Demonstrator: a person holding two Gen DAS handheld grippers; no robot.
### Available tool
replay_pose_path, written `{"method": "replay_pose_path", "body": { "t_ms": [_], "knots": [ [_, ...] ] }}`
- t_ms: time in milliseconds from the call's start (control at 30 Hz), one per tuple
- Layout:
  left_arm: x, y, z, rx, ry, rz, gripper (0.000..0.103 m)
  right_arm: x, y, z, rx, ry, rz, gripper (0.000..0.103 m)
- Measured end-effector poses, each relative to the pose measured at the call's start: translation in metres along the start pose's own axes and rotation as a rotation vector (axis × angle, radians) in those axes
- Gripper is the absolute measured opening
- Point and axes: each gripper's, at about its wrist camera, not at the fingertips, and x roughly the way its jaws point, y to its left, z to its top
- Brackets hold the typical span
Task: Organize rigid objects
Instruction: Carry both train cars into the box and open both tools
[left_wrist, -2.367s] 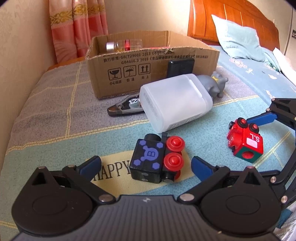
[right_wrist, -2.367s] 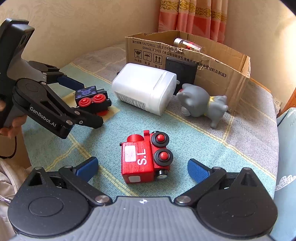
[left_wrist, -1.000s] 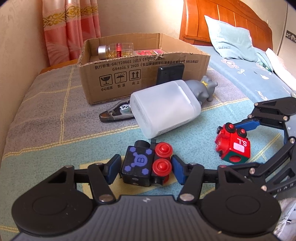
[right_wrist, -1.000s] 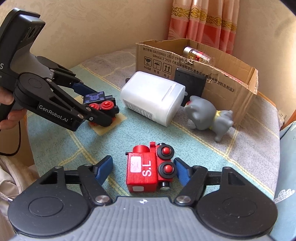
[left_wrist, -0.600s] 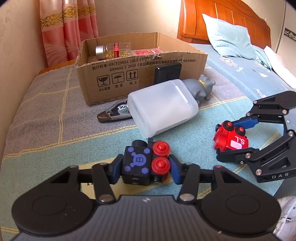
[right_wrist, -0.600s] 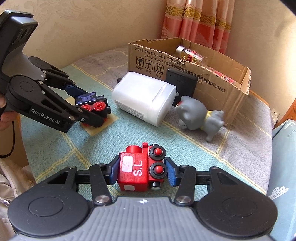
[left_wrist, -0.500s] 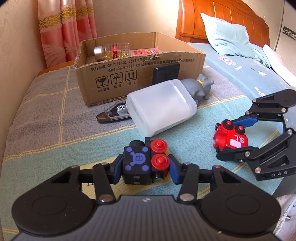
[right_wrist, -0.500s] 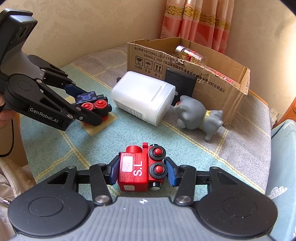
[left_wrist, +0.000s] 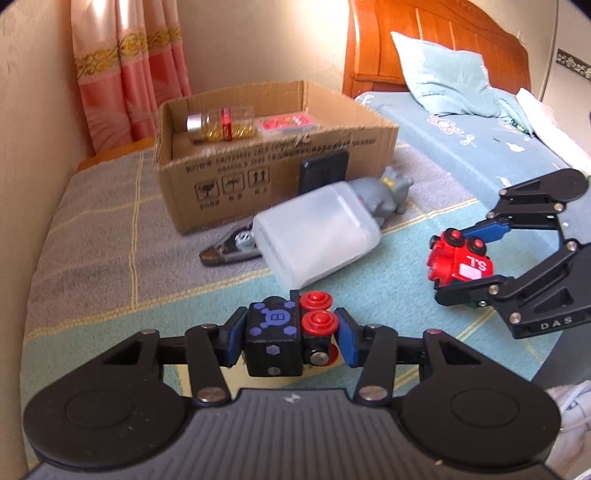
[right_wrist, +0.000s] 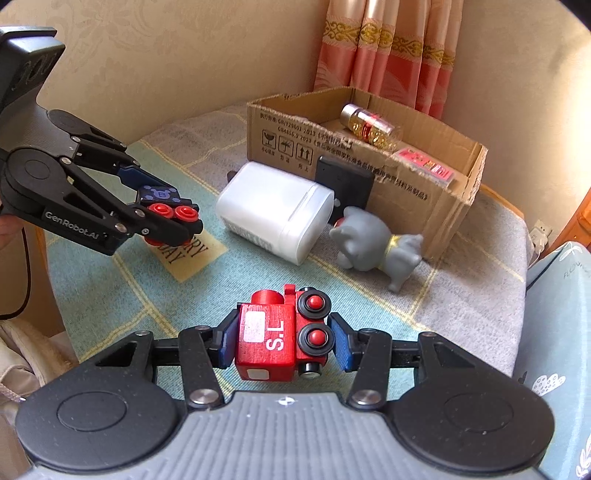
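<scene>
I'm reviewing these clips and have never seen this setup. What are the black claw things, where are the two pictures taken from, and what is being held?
No robot here: a person carries two hand-held pincers, each with a fisheye camera looking along its two fingers. One picture is from the left gripper, shut on a black toy train with blue markings. The other is from the right gripper, shut on a red wooden toy train lettered S.L. Each view also shows the other pincer. On the checked bedspread lie a white plastic container on its side, a grey toy animal and an open cardboard box with a small clear bottle inside.
</scene>
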Motion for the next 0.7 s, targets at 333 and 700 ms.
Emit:
{"method": "replay_pose_path", "body": {
  "t_ms": [333,700],
  "knots": [
    [-0.017,0.001,0.033,0.037,-0.051,-0.024,0.049,-0.015,-0.011,0.017,-0.012,-0.048,-0.020,0.055],
    [-0.008,0.017,0.116,0.139,-0.155,0.026,0.049,-0.022,-0.036,0.050,-0.030,-0.114,-0.064,0.055]
  ]
}}
